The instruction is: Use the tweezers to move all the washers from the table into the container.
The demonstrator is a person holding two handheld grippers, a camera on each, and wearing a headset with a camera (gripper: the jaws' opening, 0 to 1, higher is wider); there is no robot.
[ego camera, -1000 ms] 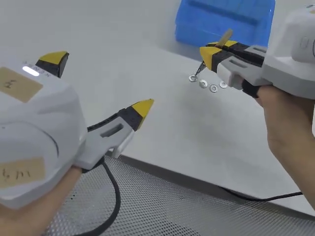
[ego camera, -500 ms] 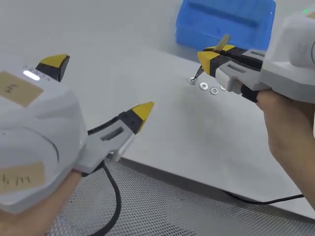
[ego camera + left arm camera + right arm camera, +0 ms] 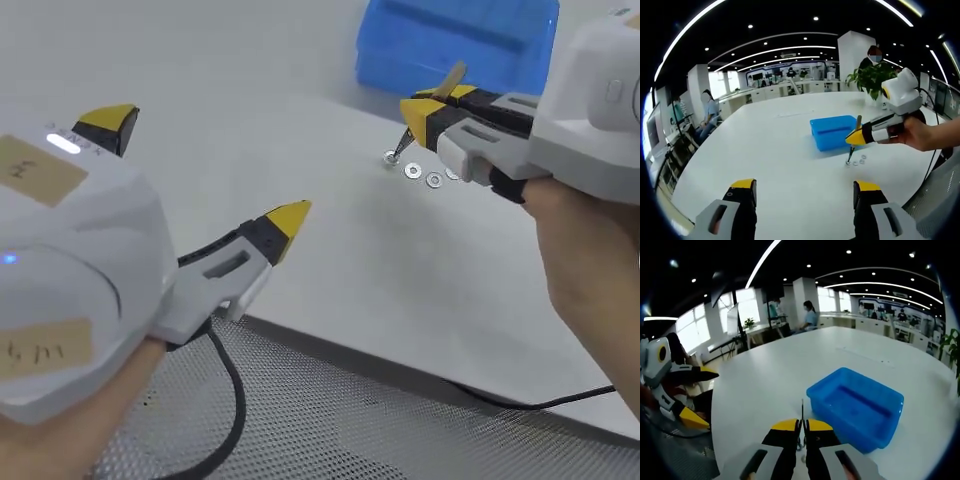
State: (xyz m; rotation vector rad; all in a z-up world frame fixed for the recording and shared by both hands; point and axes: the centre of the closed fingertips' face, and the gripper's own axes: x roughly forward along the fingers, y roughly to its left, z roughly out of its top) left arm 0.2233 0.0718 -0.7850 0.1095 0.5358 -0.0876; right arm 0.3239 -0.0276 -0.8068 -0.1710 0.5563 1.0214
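Here, in the head view, I have a white table point(image 3: 300, 130) with a blue container point(image 3: 460, 45) at its far side. The right gripper point(image 3: 420, 112) comes in from the right, held in a hand point(image 3: 590, 270). Its yellow-tipped jaws are pressed together on the tweezers point(image 3: 402, 142), which slant downward out of the jaws with a tan end sticking up behind them. The tweezers' tip is down at the table, right at the leftmost of the washers point(image 3: 413, 171). I count four washers in a short row just in front of the container, the last one partly hidden by the gripper. I cannot tell whether the tip has a washer pinched.

The left gripper point(image 3: 197, 172) is close to the camera, well apart from the washers, with its jaws spread wide and nothing between them. A black cable point(image 3: 235, 400) hangs from it over a grey mesh surface point(image 3: 330, 420) at the table's near edge.

The left gripper view looks across the table between the left gripper's point(image 3: 804, 187) parted jaws. Beyond them stand the blue container point(image 3: 832, 131), the right gripper point(image 3: 855, 137) with the tweezers point(image 3: 850, 152) pointing down, and the washers point(image 3: 856, 161) at the tip.

In the right gripper view, the right gripper's point(image 3: 802, 426) jaws sit nearly together with the thin tweezers point(image 3: 802, 410) rising between them. The blue container point(image 3: 855, 407) lies just beyond to the right, and the left gripper point(image 3: 700, 397) shows far left, its jaws apart.
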